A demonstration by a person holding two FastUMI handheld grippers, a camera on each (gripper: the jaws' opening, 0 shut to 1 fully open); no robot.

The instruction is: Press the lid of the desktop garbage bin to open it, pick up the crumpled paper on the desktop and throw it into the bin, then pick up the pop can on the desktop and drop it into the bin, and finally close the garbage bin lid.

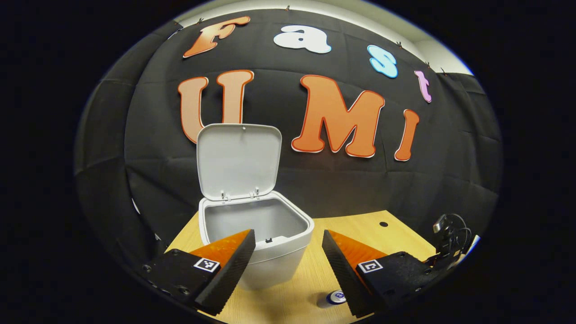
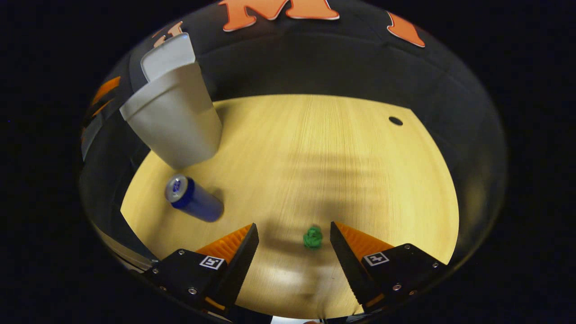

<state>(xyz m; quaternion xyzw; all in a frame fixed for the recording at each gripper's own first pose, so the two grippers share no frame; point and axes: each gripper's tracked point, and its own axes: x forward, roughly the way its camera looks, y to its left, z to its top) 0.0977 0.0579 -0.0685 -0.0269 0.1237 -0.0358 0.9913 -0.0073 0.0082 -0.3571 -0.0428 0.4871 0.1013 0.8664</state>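
Note:
The white desktop bin stands on the wooden desk with its lid swung up and its inside bare. My left gripper hangs open just in front of the bin's rim, holding nothing. A blue pop can peeks out low beside the left gripper's right finger. In the right gripper view the bin is at upper left and the blue can stands below it. A small green crumpled paper lies on the desk between the fingers of my open right gripper, nearer the right finger.
The wooden desk has a small round hole toward its far right corner. A bundle of black cables with a connector sits at the desk's right edge in the left gripper view. Black cloth walls close off the back.

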